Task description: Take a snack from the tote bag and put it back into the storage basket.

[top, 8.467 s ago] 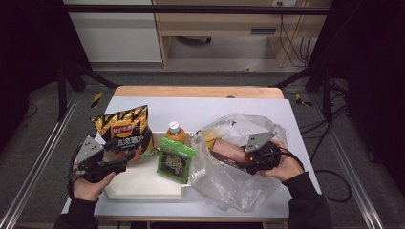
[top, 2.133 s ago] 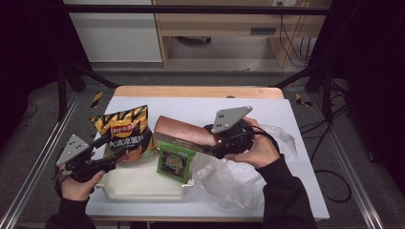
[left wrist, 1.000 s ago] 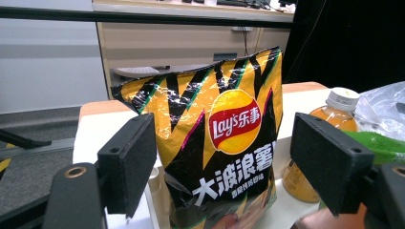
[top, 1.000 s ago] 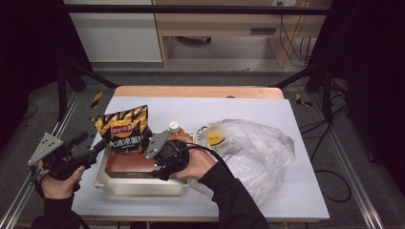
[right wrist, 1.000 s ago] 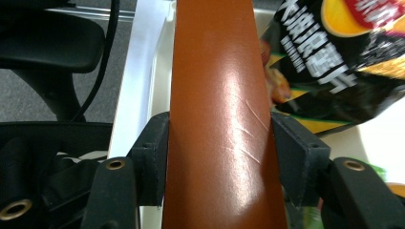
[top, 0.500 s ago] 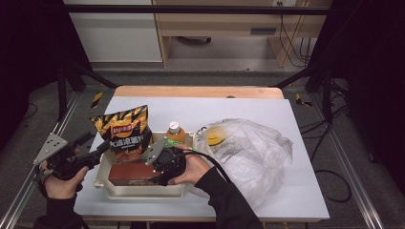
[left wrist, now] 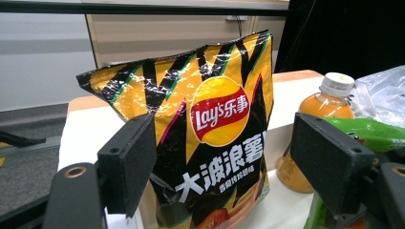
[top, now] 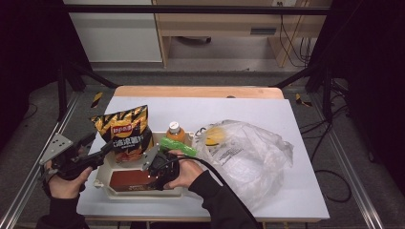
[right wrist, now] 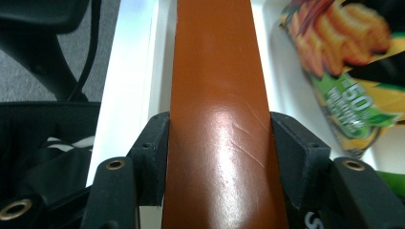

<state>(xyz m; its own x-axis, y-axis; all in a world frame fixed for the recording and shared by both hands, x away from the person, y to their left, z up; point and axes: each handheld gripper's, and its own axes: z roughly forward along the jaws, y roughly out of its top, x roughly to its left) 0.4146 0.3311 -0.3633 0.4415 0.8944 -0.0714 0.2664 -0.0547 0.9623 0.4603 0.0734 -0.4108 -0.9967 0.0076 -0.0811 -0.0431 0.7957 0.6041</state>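
A brown box (right wrist: pixel 217 124) is gripped by the right gripper (right wrist: pixel 217 157), both black pads pressed flat against its long sides, the jaws held roughly half apart by the width of the box. In the high view the right gripper (top: pixel 160 167) is seen low over the white tray (top: pixel 106 187), and the brown box (top: pixel 129 180) is seen lying along the tray's near side, inside the rim. Whether its underside is resting on the tray floor cannot be told. In the right gripper view the box is seen running straight away from the camera, the white wall of the tray (right wrist: pixel 136 71) on one side and the lower edge of the crisp bag (right wrist: pixel 348 67) on the other.

The left gripper (top: pixel 102 148) is held at the tray's left end, off the table's left edge, its jaws pointed at the yellow and black crisp bag (top: pixel 125 132). In the left gripper view its jaws are spread wide, well apart, and nothing is clamped between them; the crisp bag (left wrist: pixel 200 138) is seen standing upright just beyond. To the right of the bag an orange juice bottle (left wrist: pixel 313 133) with a white cap is seen upright, and a green packet (left wrist: pixel 367 131) is seen in front of it. On the table's right half a crumpled clear plastic bag (top: pixel 248 157) is spread out, something yellow showing through it.
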